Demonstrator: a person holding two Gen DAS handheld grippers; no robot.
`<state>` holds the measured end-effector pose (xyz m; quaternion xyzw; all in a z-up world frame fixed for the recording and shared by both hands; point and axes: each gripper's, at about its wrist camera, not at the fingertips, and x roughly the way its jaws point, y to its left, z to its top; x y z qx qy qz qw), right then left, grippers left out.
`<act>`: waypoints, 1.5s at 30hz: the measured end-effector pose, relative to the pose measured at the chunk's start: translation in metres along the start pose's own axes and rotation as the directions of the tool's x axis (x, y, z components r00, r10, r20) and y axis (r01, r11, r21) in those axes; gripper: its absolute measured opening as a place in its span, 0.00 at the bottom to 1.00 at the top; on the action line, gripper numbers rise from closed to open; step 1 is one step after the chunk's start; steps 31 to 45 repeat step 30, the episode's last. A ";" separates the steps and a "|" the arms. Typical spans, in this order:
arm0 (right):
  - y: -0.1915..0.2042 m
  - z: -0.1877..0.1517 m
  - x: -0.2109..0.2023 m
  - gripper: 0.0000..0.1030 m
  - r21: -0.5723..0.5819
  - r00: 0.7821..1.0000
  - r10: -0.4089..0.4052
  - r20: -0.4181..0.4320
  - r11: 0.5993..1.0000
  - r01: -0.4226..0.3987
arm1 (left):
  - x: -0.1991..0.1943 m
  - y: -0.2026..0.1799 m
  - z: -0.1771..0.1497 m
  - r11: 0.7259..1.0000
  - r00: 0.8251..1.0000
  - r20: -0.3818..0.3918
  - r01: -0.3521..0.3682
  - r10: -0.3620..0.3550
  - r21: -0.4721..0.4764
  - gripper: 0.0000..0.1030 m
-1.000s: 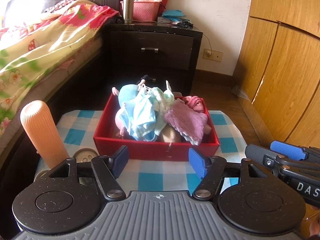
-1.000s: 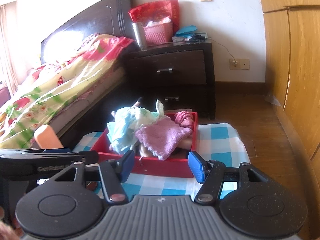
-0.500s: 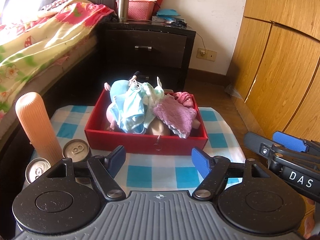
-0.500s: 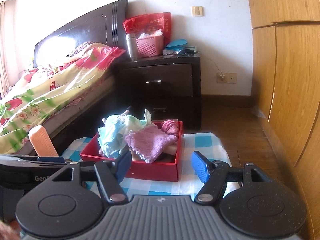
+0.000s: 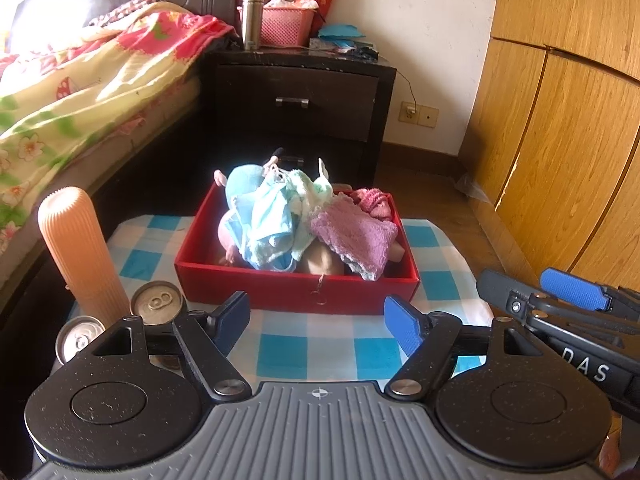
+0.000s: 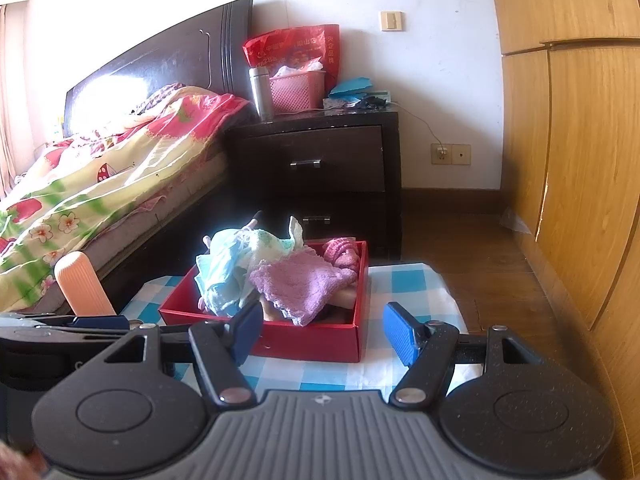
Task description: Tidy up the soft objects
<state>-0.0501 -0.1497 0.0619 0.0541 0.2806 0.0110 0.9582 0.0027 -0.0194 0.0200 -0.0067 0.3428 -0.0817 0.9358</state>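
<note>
A red box (image 5: 296, 288) sits on a blue-and-white checked cloth (image 5: 320, 348). It is piled with soft things: a light blue garment (image 5: 268, 220), a purple knitted cloth (image 5: 352, 236) and a pink knitted piece (image 5: 374, 202). A pale doll-like shape (image 5: 320, 260) lies under them. My left gripper (image 5: 318, 316) is open just in front of the box, with nothing between its blue pads. The right gripper (image 6: 324, 330) is also open and empty, short of the box (image 6: 304, 340), where the purple cloth (image 6: 304, 284) hangs towards the front wall. Each gripper shows at the edge of the other's view.
An orange ribbed cylinder (image 5: 76, 248) and two drink cans (image 5: 156, 304) stand left of the box. Behind it is a dark nightstand (image 5: 296, 96) with a pink basket and a flask. A bed (image 5: 80, 80) lies to the left and a wooden wardrobe (image 5: 560, 120) to the right.
Both grippers have drawn back a little from the box, bringing the cans into the left view. Both pairs of jaws have spread slightly wider. The pile in the box is unchanged.
</note>
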 end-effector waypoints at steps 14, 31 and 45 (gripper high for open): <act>-0.004 0.001 -0.003 0.43 0.033 1.000 0.023 0.019 0.999 -0.023 | -0.010 -0.005 0.003 0.998 0.997 0.060 -0.041 0.038 0.042 0.75; -0.003 0.000 -0.007 0.44 0.040 0.999 0.028 0.031 0.999 -0.029 | -0.011 -0.004 0.000 0.996 0.991 0.118 -0.065 0.057 0.065 0.83; -0.003 0.000 -0.007 0.44 0.040 0.999 0.028 0.031 0.999 -0.029 | -0.011 -0.004 0.000 0.996 0.991 0.118 -0.065 0.057 0.065 0.83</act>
